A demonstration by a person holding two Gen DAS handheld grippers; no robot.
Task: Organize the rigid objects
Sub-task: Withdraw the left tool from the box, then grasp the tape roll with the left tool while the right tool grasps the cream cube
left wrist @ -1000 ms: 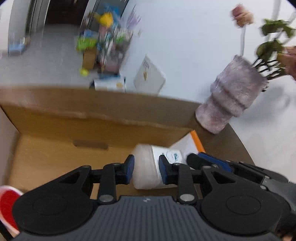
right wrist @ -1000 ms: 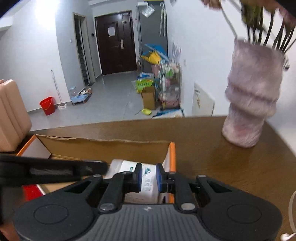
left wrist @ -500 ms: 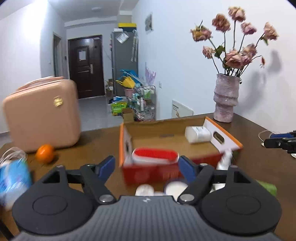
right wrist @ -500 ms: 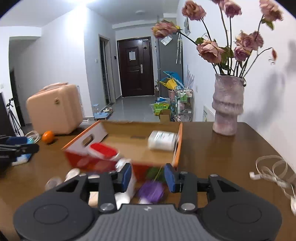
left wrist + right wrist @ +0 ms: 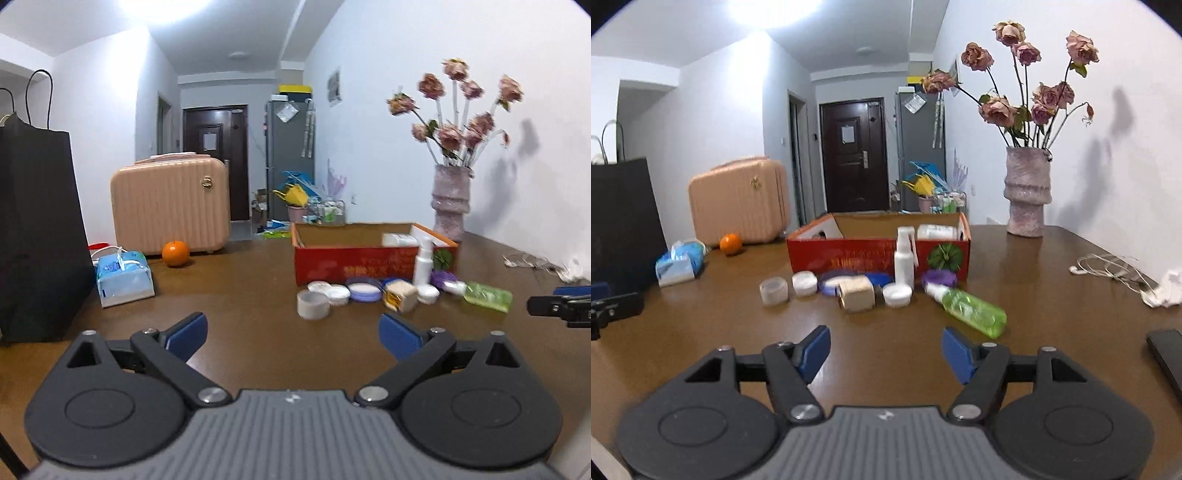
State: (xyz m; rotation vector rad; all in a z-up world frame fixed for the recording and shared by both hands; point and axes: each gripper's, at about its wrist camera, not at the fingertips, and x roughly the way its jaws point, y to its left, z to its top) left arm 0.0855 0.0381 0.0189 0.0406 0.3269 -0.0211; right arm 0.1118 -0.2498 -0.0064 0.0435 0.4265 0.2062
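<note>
A red cardboard box [image 5: 849,254] [image 5: 354,264] stands open on the brown table with a white bottle [image 5: 936,232] lying inside. In front of it sit several small jars and lids [image 5: 804,283], a beige cube jar [image 5: 856,294], an upright white spray bottle [image 5: 904,260], a purple item [image 5: 938,277] and a green spray bottle [image 5: 971,310] on its side. My left gripper [image 5: 291,334] and right gripper [image 5: 884,352] are both wide open and empty, low over the table, well short of the objects.
A pink vase with dried roses [image 5: 1027,195] stands at the back right. White cable [image 5: 1108,271] and a crumpled tissue [image 5: 1163,291] lie at the right. A pink suitcase [image 5: 170,206], an orange [image 5: 176,253], a tissue pack [image 5: 123,278] and a black bag [image 5: 37,229] stand at the left.
Both grippers have pulled back from inside the box to well in front of it and opened wide. The white bottle stays in the box.
</note>
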